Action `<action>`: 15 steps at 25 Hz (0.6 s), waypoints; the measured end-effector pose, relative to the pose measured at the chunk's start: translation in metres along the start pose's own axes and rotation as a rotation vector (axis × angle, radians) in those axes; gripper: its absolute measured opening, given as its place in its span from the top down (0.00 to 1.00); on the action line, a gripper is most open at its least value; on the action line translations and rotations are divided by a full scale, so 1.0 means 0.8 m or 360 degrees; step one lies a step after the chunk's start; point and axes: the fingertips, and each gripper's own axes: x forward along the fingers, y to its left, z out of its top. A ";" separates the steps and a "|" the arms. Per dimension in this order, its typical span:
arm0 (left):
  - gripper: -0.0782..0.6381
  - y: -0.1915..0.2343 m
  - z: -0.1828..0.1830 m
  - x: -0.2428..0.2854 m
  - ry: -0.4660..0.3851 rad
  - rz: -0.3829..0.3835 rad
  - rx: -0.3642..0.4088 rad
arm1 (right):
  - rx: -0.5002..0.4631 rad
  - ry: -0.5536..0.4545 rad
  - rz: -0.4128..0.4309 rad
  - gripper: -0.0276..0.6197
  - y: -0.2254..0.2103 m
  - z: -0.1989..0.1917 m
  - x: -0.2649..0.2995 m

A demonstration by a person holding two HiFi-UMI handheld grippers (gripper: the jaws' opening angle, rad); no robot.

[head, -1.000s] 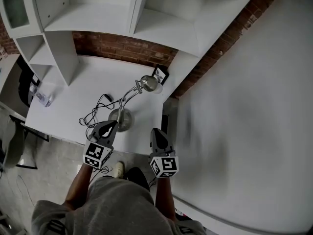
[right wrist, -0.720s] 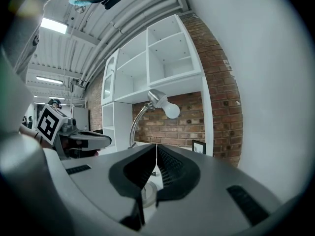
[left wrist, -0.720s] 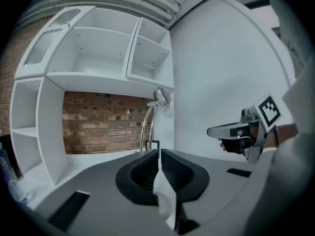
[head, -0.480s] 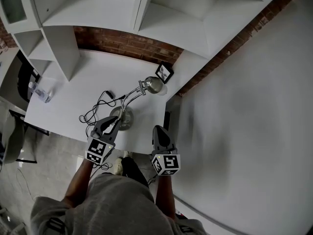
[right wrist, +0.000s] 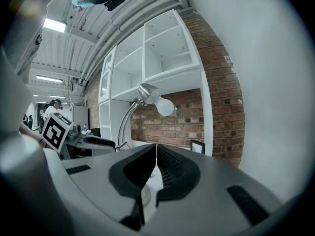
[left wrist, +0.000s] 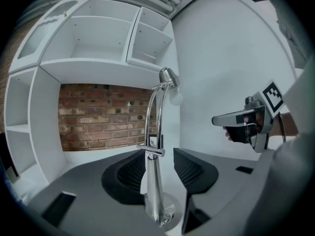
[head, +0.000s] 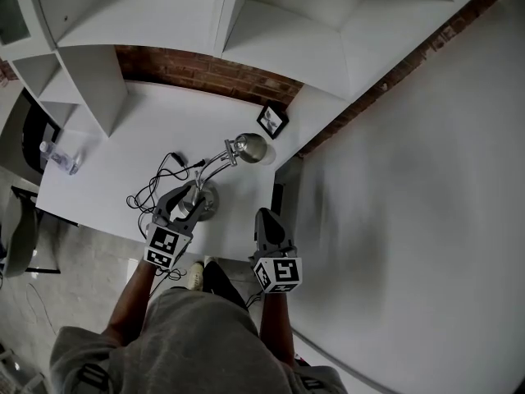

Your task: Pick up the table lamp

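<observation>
The chrome table lamp (head: 215,164) stands near the front of the white table (head: 123,150), its curved stem rising to a head with a bare bulb (head: 252,148). My left gripper (head: 185,199) is at the lamp's base. In the left gripper view its jaws are opening, one on each side of the lamp stem (left wrist: 153,181), and the pads stand clear of it. My right gripper (head: 264,219) hangs to the right of the lamp over the table's front edge, jaws shut and empty. In the right gripper view the lamp head (right wrist: 147,93) is up and left of the jaws.
A black cord (head: 154,189) lies looped left of the lamp base. A small framed picture (head: 271,121) leans at the back right corner, and a plastic bottle (head: 59,158) stands at the table's left end. White shelves (head: 271,31) hang above; a white wall (head: 410,179) stands to the right.
My left gripper has moved forward to the lamp's base, and its jaws have gone from shut to open around the stem. The right gripper has edged forward a little.
</observation>
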 end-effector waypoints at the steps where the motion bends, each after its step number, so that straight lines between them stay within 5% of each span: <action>1: 0.65 0.000 -0.003 0.003 0.0012 -0.0003 0.0002 | 0.0003 0.0001 -0.0003 0.92 -0.002 -0.001 0.001; 15: 0.59 0.009 -0.019 0.045 0.0076 -0.0001 -0.0047 | 0.0038 0.0047 -0.0030 0.92 -0.029 -0.014 0.018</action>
